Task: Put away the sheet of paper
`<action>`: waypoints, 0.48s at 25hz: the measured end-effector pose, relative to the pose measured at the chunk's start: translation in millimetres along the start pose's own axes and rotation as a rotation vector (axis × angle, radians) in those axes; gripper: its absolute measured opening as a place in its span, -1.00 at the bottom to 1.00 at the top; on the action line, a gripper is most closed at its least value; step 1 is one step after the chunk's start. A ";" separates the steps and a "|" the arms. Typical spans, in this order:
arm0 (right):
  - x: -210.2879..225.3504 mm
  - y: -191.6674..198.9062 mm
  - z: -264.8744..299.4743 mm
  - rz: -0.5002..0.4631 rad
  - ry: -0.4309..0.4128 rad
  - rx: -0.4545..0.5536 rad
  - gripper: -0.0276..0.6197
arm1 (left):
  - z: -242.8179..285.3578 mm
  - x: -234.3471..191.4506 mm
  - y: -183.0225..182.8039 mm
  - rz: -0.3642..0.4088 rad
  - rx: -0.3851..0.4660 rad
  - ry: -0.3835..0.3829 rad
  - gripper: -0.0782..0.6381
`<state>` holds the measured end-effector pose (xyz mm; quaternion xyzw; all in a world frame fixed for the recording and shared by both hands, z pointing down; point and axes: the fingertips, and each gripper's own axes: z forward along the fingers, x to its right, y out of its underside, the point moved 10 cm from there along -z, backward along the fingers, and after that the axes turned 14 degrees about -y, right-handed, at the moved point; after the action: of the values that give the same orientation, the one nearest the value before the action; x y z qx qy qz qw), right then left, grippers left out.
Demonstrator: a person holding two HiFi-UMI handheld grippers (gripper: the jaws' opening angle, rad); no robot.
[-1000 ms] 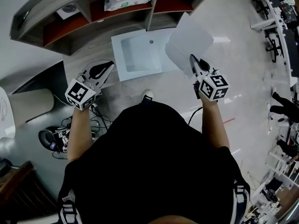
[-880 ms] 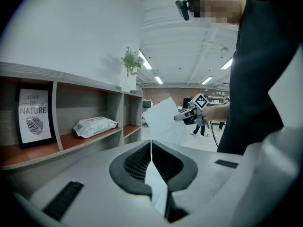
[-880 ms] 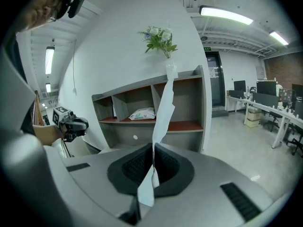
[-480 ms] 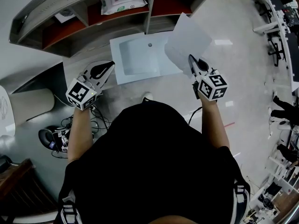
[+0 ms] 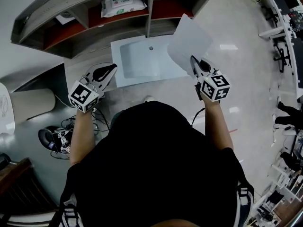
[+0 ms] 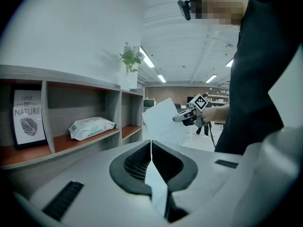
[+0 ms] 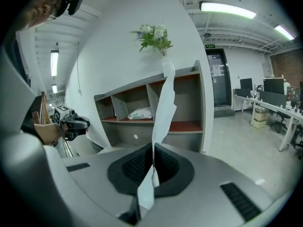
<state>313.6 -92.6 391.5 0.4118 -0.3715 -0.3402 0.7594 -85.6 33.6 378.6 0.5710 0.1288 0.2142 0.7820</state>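
In the head view a white sheet of paper (image 5: 189,39) stands up from my right gripper (image 5: 192,59), which is shut on its lower edge. The sheet hangs in the air in front of the shelf unit (image 5: 90,30), over the right end of a white open drawer (image 5: 142,58). In the right gripper view the sheet (image 7: 164,103) rises edge-on out of the closed jaws of my right gripper (image 7: 153,148). My left gripper (image 5: 111,68) is shut and holds nothing, left of the drawer. The left gripper view shows the sheet (image 6: 163,122) off to the right.
The grey shelf unit has red-brown boards; a pack of wipes (image 5: 124,3) lies in a middle compartment and a framed print (image 6: 28,118) stands further left. A vase of flowers (image 7: 156,37) is on top. Cables and gear (image 5: 59,138) lie on the floor at the left.
Hardly anything differs. Both grippers have crept slightly toward the shelf, and the right one keeps its hold on the sheet.
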 end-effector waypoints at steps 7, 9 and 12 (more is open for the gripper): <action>4.3 0.9 1.5 -0.005 -0.021 -0.010 -0.87 | 0.2 4.2 -0.1 -0.003 0.007 -0.017 -0.72; 5.0 1.2 2.1 -0.007 -0.025 -0.011 -0.87 | -0.2 6.6 -0.2 -0.004 0.005 -0.018 -0.72; 3.5 0.6 2.3 -0.009 -0.030 -0.008 -0.87 | -3.5 8.8 1.6 -0.009 -0.008 -0.022 -0.72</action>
<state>313.5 -96.0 393.9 0.4054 -0.3796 -0.3512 0.7538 -79.8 41.2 379.4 0.5697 0.1218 0.2047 0.7866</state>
